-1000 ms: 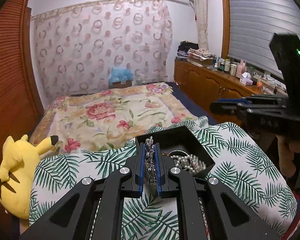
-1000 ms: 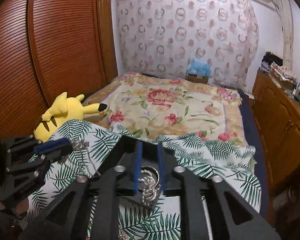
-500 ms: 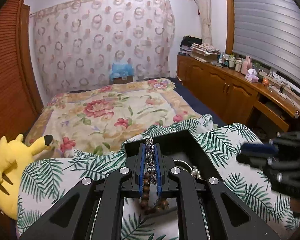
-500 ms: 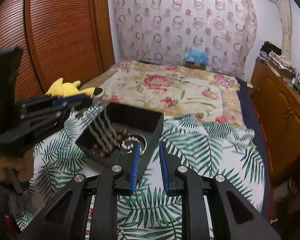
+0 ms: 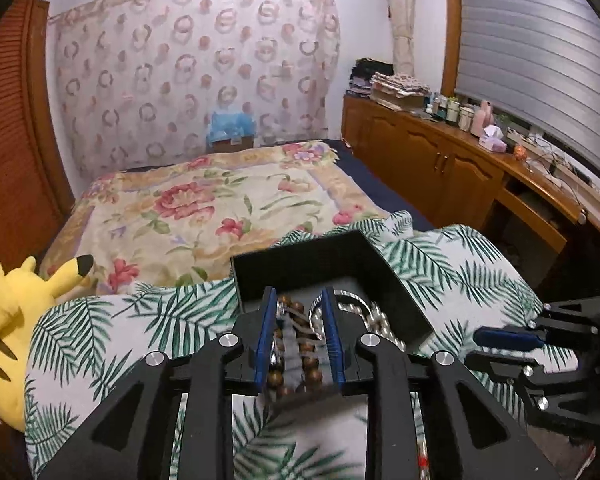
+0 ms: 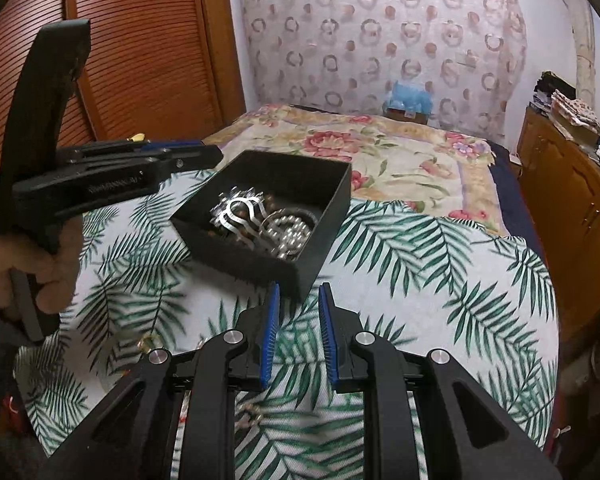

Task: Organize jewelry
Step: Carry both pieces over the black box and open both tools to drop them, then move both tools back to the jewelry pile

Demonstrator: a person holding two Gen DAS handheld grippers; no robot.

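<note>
Left gripper [image 5: 298, 334] jaws just opened over box [image 6: 284, 184], beads [image 5: 296, 346] loose between them; right gripper [image 6: 298, 332] jaws apart, empty.

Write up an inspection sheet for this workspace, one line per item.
Surface: palm-leaf cloth, rumpled.
Job's things: black box holds brown beads, silver piece, silvery bead strand; small loose pieces on the cloth, blurred.
Clutter: yellow plush toy at the cloth's edge.
Grippers: left tool over the box, jaws just been opening, gripping nothing; right tool open, empty.
Cables: cords on the window-side desk.
Surroundings: floral bed, wooden cabinets.
</note>
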